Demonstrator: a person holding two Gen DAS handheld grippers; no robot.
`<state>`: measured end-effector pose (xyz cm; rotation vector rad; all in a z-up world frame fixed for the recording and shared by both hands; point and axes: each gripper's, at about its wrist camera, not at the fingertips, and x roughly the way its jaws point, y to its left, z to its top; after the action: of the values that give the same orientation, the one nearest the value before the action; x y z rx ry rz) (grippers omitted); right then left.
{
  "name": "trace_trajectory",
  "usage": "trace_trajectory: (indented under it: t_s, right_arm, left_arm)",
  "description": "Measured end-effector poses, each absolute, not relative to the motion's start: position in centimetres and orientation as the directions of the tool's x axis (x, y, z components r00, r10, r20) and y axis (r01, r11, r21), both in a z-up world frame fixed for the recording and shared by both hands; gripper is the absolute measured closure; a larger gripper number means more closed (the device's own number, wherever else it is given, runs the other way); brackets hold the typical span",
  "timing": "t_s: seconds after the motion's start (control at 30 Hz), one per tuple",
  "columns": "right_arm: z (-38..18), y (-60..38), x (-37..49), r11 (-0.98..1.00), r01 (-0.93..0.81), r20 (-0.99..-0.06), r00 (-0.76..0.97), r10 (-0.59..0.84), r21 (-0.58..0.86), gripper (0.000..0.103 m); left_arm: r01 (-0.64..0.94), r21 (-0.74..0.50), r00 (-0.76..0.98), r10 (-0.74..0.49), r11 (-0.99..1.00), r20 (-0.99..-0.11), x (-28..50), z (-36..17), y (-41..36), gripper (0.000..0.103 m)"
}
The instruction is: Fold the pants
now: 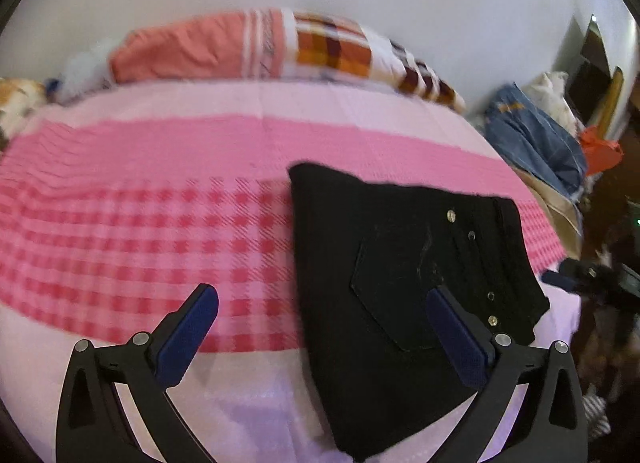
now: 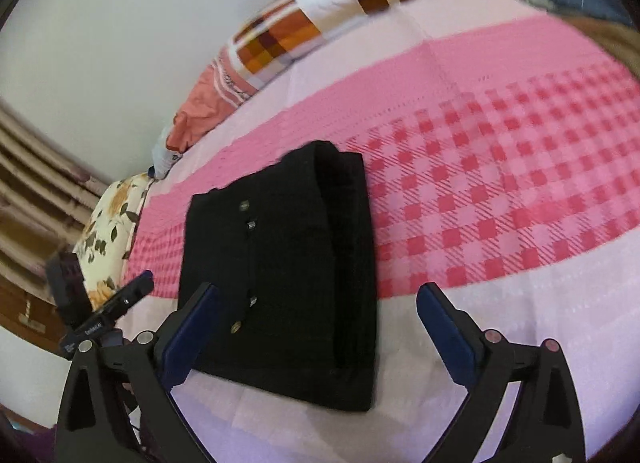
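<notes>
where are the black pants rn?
Folded black pants lie on the pink checked bedspread near its front edge: lower right in the left wrist view, center-left in the right.

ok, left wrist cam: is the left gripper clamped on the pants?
No: the left gripper stands wide open above the bed, and the folded black pants lie flat with neither pad pressing on them.

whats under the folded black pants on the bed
The folded black pants lie flat on the pink checked bedspread, straddling its red-checked band and its pale border. The cloth directly beneath them is covered, so nothing else can be confirmed there. Their inner folded layers are hidden too.
</notes>
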<state>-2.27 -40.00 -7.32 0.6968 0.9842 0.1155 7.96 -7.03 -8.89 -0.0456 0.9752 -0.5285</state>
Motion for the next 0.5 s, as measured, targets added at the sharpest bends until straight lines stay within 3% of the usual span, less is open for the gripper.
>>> trace_trajectory:
  t_s: [0.17,0.23,0.27,0.33,0.4,0.47,0.5]
  right_arm:
    - [-9.7,-40.3,0.5,0.783,0.197,-0.741,0.516,0.429,0.590,0.007]
    - [-10.6,-39.9,1.2,0.769,0.184,-0.733,0.496,0.465,0.612,0.022]
    - [-10.6,-39.3,1.4,0.767,0.154,-0.720,0.496,0.485,0.623,0.048]
    - [-10.9,-38.1,2.0,0.787,0.146,-0.747,0.456,0.484,0.599,0.061]
    - [-11.1,-38.4,2.3,0.741,0.168,-0.718,0.454,0.527,0.650,0.075]
    - [-10.4,-38.6,2.3,0.686,0.186,-0.676,0.473,0.565,0.704,0.076]
    - [-9.9,-38.4,2.4,0.672,0.175,-0.659,0.480,0.579,0.719,0.077]
  left_arm:
    - [0.480,-0.326,0.268,-0.490,0.815,-0.830,10.4,-11.9,-9.7,0.000]
    - [0.519,-0.382,0.173,-0.532,0.764,-0.829,10.9,-13.1,-10.9,0.002]
    - [0.540,-0.387,0.146,-0.536,0.747,-0.831,10.9,-13.5,-11.5,0.005]
    - [0.574,-0.325,0.197,-0.512,0.752,-0.836,10.4,-13.4,-12.5,0.021]
    - [0.547,-0.334,0.222,-0.518,0.768,-0.826,10.7,-12.9,-12.1,0.059]
    - [0.488,-0.438,0.202,-0.586,0.755,-0.785,11.6,-12.7,-10.2,0.080]
    - [0.468,-0.475,0.194,-0.611,0.745,-0.767,12.0,-12.6,-9.4,0.083]
